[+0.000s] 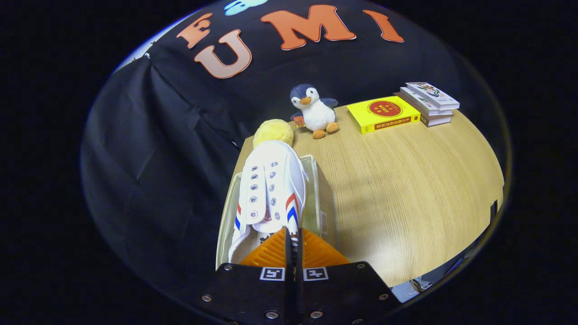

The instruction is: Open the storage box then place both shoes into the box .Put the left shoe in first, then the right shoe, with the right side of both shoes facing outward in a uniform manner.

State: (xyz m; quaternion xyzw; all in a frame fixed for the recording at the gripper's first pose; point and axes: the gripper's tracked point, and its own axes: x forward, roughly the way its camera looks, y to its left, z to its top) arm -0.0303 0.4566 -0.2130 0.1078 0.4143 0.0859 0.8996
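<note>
Jaws point(293, 241) closed on heel of white canvas shoe point(271, 189) with red-blue stripes. Held above clear plastic storage box point(316, 198), toe toward yellow plush ball point(272, 132).

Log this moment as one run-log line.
gripper: jaws shut on white shoe at its heel | shoe: over open storage box, toe away | table: penguin toy, books

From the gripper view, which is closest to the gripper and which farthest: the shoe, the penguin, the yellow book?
1. Shoe: pinched between the hand-held gripper's fingers, over the box.
2. Penguin: beyond the shoe.
3. Yellow book: right of the penguin; close call.
</note>
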